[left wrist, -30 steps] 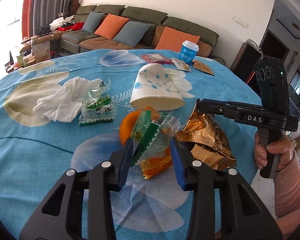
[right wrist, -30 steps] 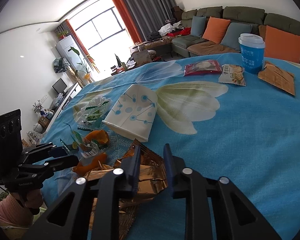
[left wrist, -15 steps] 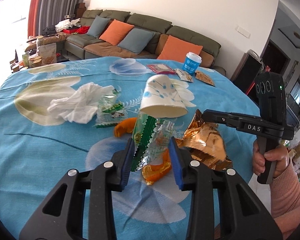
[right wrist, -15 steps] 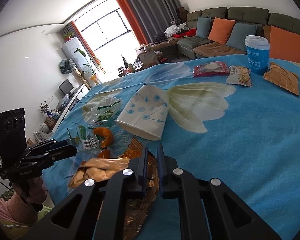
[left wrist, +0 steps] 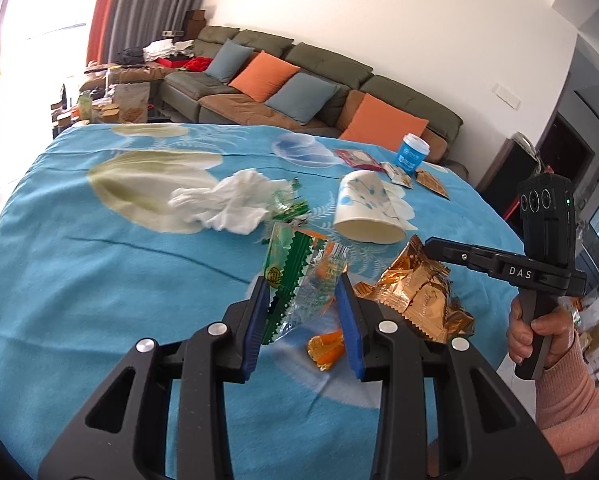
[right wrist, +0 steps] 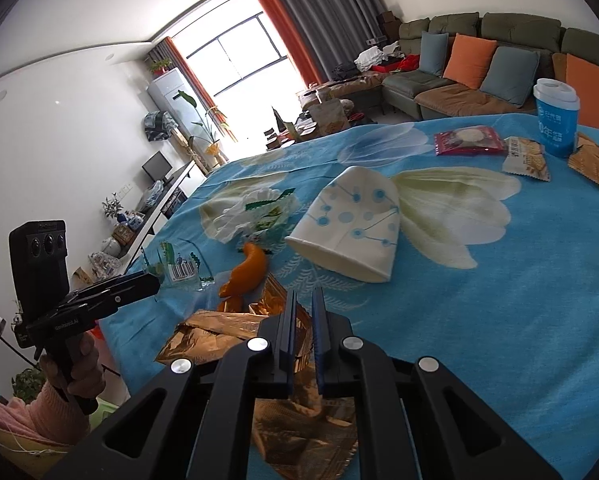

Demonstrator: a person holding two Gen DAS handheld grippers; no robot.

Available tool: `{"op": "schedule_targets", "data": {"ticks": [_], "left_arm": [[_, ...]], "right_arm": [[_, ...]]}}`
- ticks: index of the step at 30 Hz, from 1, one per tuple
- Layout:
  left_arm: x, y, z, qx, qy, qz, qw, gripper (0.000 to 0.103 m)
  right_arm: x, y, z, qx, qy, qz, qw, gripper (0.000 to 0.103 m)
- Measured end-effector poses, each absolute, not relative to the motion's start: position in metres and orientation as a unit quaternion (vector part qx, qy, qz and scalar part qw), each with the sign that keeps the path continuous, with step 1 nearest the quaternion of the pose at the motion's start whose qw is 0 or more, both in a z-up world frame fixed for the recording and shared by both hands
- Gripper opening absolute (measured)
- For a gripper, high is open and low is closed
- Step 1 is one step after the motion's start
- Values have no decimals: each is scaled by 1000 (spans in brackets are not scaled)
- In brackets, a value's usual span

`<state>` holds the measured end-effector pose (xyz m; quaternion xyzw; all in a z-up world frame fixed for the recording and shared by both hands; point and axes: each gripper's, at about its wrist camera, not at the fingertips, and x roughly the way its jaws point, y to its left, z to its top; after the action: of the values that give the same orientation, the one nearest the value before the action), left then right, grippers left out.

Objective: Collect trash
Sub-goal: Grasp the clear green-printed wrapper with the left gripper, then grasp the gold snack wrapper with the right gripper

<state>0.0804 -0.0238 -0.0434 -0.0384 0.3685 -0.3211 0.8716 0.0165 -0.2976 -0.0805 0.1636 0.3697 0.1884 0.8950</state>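
Jaws: left gripper (left wrist: pixel 302 300) clamped on green wrapper (left wrist: pixel 289 276), right gripper (right wrist: pixel 304 320) on gold wrapper (right wrist: pixel 219 330).

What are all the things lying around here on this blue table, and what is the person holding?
Tablecloth: one, blue with pale flowers, covers the table.
Green wrapper: one, green and clear, between the left gripper's fingers.
Gold wrapper: one, crumpled, pinched by the right gripper at the near edge.
Orange peel: a few pieces, orange, beside the gold wrapper.
Paper cup: one, white with blue dots, lying on its side mid-table.
Tissue: one, white, crumpled, left of the paper cup.
Lidded cup: one, blue with white lid, upright at the far edge.
Snack packets: three, red, white and gold, flat by the lidded cup.
Sofa: one, olive, orange and blue cushions, behind the table.
Left gripper: black, blue pads.
Right gripper: black, nearly closed.
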Motion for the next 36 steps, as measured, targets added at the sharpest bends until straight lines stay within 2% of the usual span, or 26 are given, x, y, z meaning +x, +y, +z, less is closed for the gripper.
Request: {"op": "schedule_targets", "data": {"ticks": [2, 4, 5, 6, 11, 13, 15, 17, 20, 28, 29, 32, 36], "left_arm": [[78, -15, -43, -42, 367, -318, 873, 34], [75, -9, -44, -44, 365, -312, 876, 34], [74, -6, -44, -45, 365, -310, 877, 34], [73, -2, -45, -46, 365, -308, 877, 34], [71, 10, -46, -55, 367, -296, 880, 34], [70, 13, -47, -56, 367, -292, 881, 34], [69, 17, -48, -56, 368, -287, 883, 34], [69, 21, -49, -60, 369, -284, 883, 34], [69, 26, -50, -64, 369, -279, 884, 34], [64, 37, -51, -67, 364, -271, 889, 34], [64, 39, -51, -67, 363, -271, 889, 34], [63, 40, -52, -69, 364, -269, 889, 34], [63, 43, -54, -71, 366, -265, 889, 34]], "right_arm": [[17, -293, -79, 156, 370, 193, 895, 11], [18, -290, -80, 149, 373, 193, 895, 23], [20, -289, -80, 147, 373, 194, 895, 37], [21, -287, -81, 144, 375, 195, 895, 41], [33, -281, -90, 136, 393, 201, 887, 41], [34, -279, -92, 132, 396, 205, 886, 35], [35, -279, -93, 132, 399, 207, 884, 17], [33, -277, -92, 127, 399, 207, 884, 8], [30, -273, -89, 121, 396, 211, 886, 8], [31, -264, -85, 120, 395, 224, 883, 14], [31, -263, -85, 117, 396, 224, 883, 19], [35, -263, -87, 120, 399, 224, 881, 43], [44, -262, -90, 119, 404, 226, 878, 43]]}}
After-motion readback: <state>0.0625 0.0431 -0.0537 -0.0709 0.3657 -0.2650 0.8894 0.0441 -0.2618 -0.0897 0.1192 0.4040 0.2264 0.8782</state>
